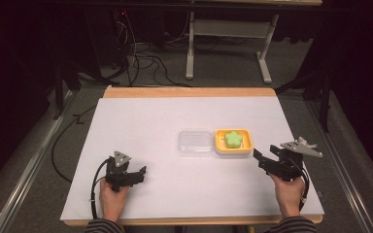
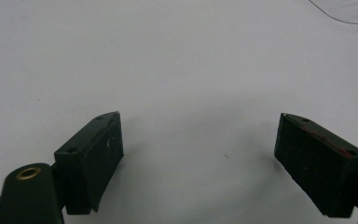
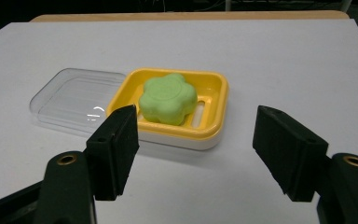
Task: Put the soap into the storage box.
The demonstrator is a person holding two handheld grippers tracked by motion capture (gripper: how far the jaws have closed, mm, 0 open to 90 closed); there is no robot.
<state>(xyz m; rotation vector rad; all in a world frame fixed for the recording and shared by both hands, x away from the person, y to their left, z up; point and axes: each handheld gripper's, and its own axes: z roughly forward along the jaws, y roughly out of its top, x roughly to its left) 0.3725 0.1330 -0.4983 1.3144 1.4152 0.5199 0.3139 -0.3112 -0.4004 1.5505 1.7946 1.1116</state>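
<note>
A green flower-shaped soap [image 1: 233, 139] [image 3: 168, 98] lies in a yellow soap dish [image 1: 219, 143] [image 3: 216, 105] on a white base, right of the table's middle. A clear plastic lid [image 1: 194, 142] [image 3: 72, 100] lies flat against the dish's left side. My right gripper [image 1: 262, 160] [image 3: 196, 135] is held just right of the dish and points at it, jaws apart with nothing between them. My left gripper [image 1: 139, 174] [image 2: 200, 140] rests low over the bare white sheet at the front left, open and holding nothing.
A white sheet [image 1: 175, 111] covers the wooden table [image 1: 189, 92]. Beyond the far edge, cables [image 1: 145, 63] lie on the floor beside a white stand's legs [image 1: 190, 53]. Metal rails run along both sides of the table.
</note>
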